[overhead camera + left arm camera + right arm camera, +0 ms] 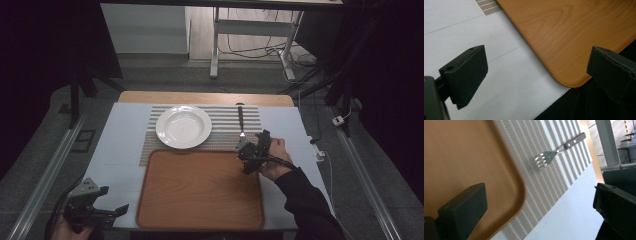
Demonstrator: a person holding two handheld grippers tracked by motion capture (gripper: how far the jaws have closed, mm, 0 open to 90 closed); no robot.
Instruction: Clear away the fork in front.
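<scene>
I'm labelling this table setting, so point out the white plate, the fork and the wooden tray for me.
white plate (183,126): high view, centre of its bowl.
fork (543,159): right gripper view, its metal head.
wooden tray (200,190): high view, bare middle of its floor.

No legible text, label, brand, number or sign appears on any surface in the high view or either gripper view.

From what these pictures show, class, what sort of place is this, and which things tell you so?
Probably a lab or studio mock-up of a dining table: a white plate and fork lie on a striped placemat beside a wooden tray, while loose cables trail across the floor behind.
</scene>
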